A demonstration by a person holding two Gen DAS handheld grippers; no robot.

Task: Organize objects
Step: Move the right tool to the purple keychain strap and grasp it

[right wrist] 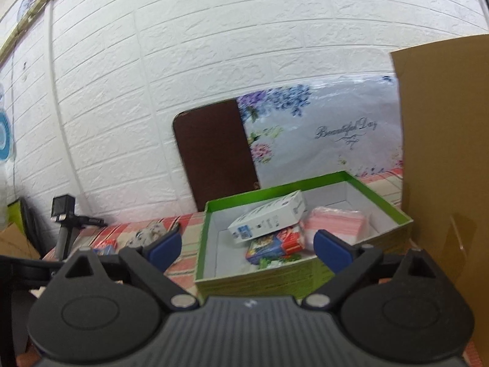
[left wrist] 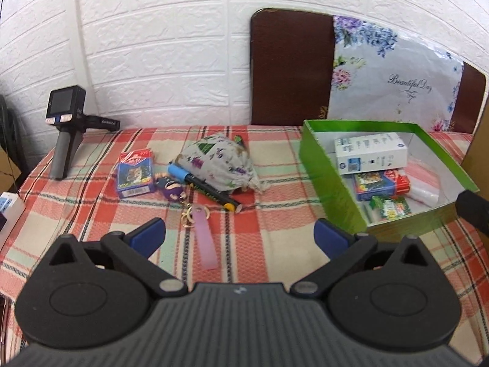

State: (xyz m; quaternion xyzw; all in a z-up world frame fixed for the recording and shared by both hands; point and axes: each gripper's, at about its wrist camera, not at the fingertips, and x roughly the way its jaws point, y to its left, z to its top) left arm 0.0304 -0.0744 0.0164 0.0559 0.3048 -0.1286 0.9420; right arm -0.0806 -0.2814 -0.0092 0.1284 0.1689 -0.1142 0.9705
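A green box (left wrist: 324,171) stands on the plaid cloth at the right; it holds a white carton (left wrist: 371,152), a card deck (left wrist: 380,183), a green packet (left wrist: 390,208) and a pink packet (left wrist: 423,180). Left of it lie a floral pouch (left wrist: 218,160), a blue-capped marker (left wrist: 203,188), a card deck (left wrist: 134,172) and a purple keychain with a pink strap (left wrist: 204,237). My left gripper (left wrist: 240,238) is open and empty, above the strap. My right gripper (right wrist: 247,244) is open and empty, in front of the green box (right wrist: 259,281).
A black handheld device (left wrist: 65,128) stands at the cloth's back left. A brown board with a floral sheet (left wrist: 382,76) leans on the white wall behind the box. A cardboard panel (right wrist: 446,159) rises right of the box. A white object (left wrist: 9,208) sits at the left edge.
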